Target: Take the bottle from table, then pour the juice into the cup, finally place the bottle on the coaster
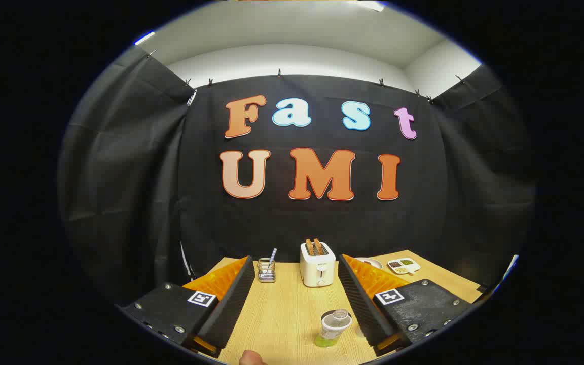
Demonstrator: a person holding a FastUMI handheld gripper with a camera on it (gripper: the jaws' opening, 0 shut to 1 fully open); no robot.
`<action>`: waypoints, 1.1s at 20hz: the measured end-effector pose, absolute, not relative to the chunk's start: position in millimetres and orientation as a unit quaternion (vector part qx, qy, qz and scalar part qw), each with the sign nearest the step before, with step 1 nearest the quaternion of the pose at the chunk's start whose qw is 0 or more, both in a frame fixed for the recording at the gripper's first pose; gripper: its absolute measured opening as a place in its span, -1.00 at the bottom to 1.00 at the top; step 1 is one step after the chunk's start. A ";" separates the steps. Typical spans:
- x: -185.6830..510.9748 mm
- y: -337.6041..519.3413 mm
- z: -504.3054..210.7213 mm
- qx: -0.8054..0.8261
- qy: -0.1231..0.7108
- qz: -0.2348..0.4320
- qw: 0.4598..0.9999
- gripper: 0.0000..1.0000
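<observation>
A small clear bottle [333,327] with greenish juice at its bottom and a white label stands upright on the wooden table [282,314]. It sits between my fingers, close to the right one and near their base. My gripper [293,263] is open, its fingers wide apart and touching nothing. A small rounded pale thing [250,359] shows at the table's near edge; I cannot tell what it is.
A white toaster [317,263] with two slices of toast stands beyond the fingertips. Left of it is a wire holder [266,269] with a utensil. Behind the right finger lie a plate [370,262] and a divided white dish [403,265] near the booth wall.
</observation>
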State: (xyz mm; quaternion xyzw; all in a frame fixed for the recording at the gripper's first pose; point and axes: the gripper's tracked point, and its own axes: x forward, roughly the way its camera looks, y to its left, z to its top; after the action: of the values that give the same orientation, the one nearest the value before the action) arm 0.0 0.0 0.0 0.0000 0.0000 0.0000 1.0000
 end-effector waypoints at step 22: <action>8.7 -21.2 -23.3 0.002 0.022 -0.026 0.999 0.96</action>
State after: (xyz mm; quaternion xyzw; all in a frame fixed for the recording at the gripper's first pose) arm 8.7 -21.2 -23.3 0.0025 0.0224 -0.0256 0.9994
